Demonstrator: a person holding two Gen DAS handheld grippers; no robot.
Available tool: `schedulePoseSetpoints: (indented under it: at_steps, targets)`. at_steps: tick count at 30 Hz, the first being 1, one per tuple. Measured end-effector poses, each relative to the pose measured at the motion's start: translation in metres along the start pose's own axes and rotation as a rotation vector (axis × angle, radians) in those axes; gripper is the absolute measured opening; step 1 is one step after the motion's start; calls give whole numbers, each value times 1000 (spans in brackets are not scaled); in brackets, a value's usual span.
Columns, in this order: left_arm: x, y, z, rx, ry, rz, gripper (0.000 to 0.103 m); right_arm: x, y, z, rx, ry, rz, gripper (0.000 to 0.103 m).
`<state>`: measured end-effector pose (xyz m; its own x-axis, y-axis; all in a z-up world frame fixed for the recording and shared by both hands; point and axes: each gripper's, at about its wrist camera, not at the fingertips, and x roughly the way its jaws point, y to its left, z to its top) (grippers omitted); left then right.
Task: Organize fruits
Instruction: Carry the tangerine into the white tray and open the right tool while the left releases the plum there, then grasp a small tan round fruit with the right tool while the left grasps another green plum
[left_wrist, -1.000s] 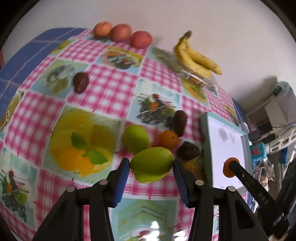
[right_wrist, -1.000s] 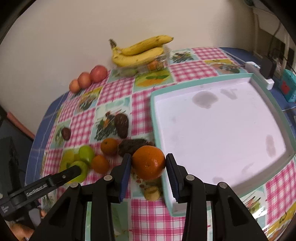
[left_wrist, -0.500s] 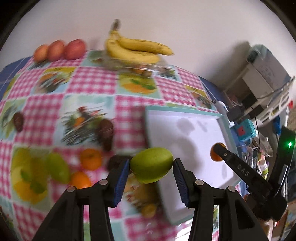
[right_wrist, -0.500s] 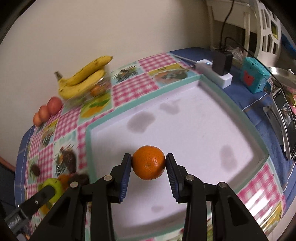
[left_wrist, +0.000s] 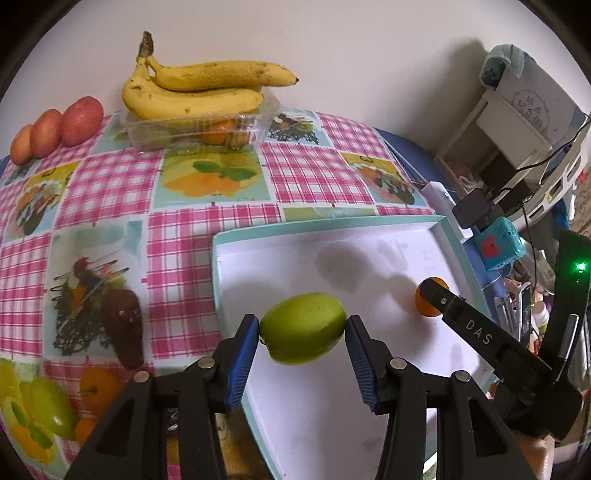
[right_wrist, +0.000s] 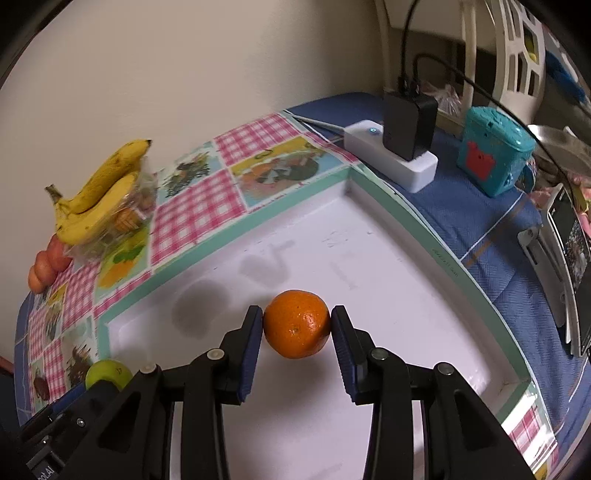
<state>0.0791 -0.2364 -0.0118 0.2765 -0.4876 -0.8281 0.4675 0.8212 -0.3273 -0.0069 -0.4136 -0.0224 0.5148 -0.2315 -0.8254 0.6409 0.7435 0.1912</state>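
Three red apples (left_wrist: 55, 127) upper left, two bananas (left_wrist: 195, 88); left gripper (left_wrist: 302, 349) clamps one green fruit (left_wrist: 303, 328), perhaps mango; right gripper (right_wrist: 297, 341) clamps one orange (right_wrist: 296, 324) over the tray (left_wrist: 332, 225).

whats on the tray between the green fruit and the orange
Nothing: in the left wrist view, only bare white tray floor, marked by shadows, lies between the green fruit and the orange.

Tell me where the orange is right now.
The orange sits gripped in the right tool, above the white tray, right of the green fruit.
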Motion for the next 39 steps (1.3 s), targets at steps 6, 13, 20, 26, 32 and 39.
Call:
schedulePoseSetpoints:
  at_steps: [6,13,20,26,32,39]
  targets:
    - [13,2,-4,-3,42,7,51,8,-1,2,-2,14,-2,40]
    - [-4,-3,-8,-9,33,-18,53,8,-3,2,7,29,-12,40]
    - [-48,11,-19,-39,-16,17,59,-21,-1,-1,0,-14,0,50]
    - [-81,68,-39,-159,-55,190,78,-47,16,-18,-37,-18,22,57]
    - [-115,124,-62,-252,-128,461,103,-56,43,-47,-85,31,48,69]
    - [-139,172,-84,-340,-153,625,103,-65,77,-76,-136,62,52,84]
